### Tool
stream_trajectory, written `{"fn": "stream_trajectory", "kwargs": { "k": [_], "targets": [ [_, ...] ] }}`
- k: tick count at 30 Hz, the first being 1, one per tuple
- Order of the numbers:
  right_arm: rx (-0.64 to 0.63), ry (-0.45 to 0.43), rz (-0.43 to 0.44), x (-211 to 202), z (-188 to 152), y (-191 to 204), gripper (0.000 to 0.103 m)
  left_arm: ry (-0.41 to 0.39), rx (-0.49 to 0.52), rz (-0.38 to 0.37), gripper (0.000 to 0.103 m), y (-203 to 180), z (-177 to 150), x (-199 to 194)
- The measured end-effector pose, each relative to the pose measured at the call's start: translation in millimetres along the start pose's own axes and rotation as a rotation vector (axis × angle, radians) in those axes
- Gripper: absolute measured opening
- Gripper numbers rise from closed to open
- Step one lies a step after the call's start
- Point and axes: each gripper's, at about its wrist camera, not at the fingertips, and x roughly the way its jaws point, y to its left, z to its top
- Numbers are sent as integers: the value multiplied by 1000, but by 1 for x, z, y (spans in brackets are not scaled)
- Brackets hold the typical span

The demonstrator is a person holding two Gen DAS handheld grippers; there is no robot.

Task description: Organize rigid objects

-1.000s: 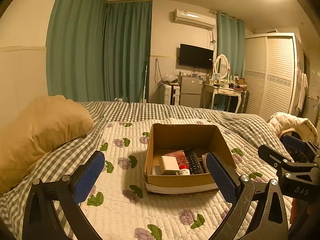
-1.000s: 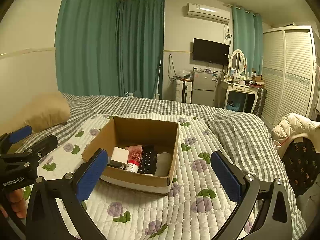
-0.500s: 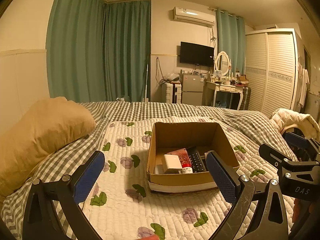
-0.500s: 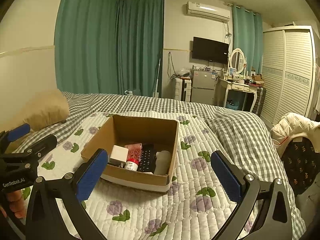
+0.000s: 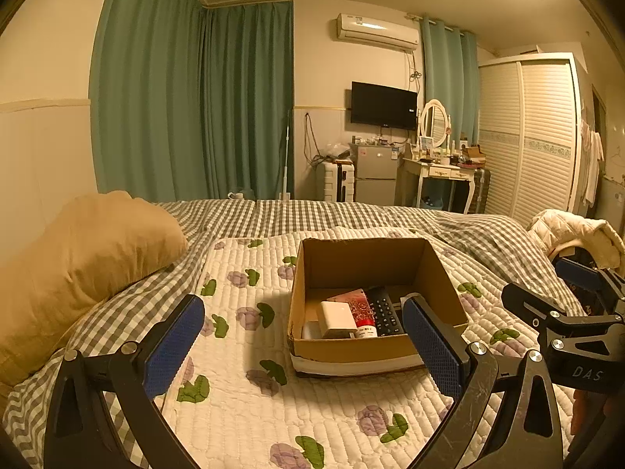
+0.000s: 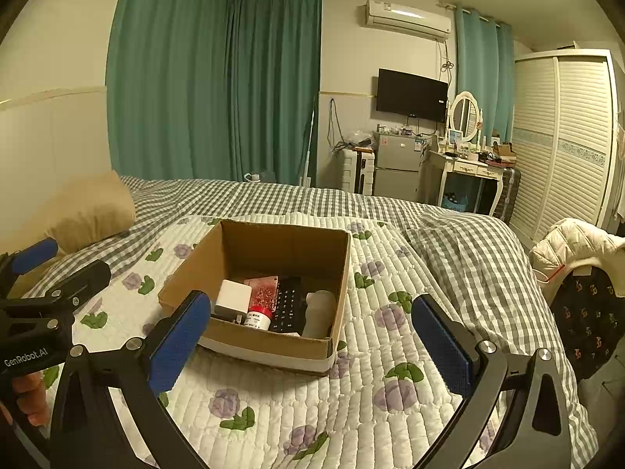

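An open cardboard box [image 5: 375,252] [image 6: 187,273] sits on the floral quilt [image 5: 242,391] [image 6: 371,391] of a bed. Inside lie a white block [image 5: 338,312] [image 6: 233,296], a red-capped tube [image 5: 361,314] [image 6: 261,305], a black remote [image 5: 384,310] [image 6: 288,305] and a pale bottle [image 6: 318,312]. My left gripper [image 5: 302,346] is open and empty, held just in front of the box. My right gripper [image 6: 310,346] is open and empty, also in front of the box. Each gripper shows at the edge of the other's view.
A tan pillow [image 5: 86,258] lies at the left on the checked bedspread [image 6: 468,258]. A white jacket [image 6: 574,242] hangs on a chair at the right. Beyond the bed are green curtains, a small fridge, a dressing table and a wardrobe.
Both grippers have drawn back and risen slightly, so the box sits a little farther off. Both stay open and empty.
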Motion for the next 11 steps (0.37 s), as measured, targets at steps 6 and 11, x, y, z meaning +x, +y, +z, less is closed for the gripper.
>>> {"fn": "stream_trajectory", "kwargs": {
  "k": [6,11],
  "targets": [
    [1,-1,-1,0,0,0,103,4,2,-2,103,-1,0,0],
    [5,3,0,1,0,1,103,8,20,-11,103,-4,-2,1]
  ]
}}
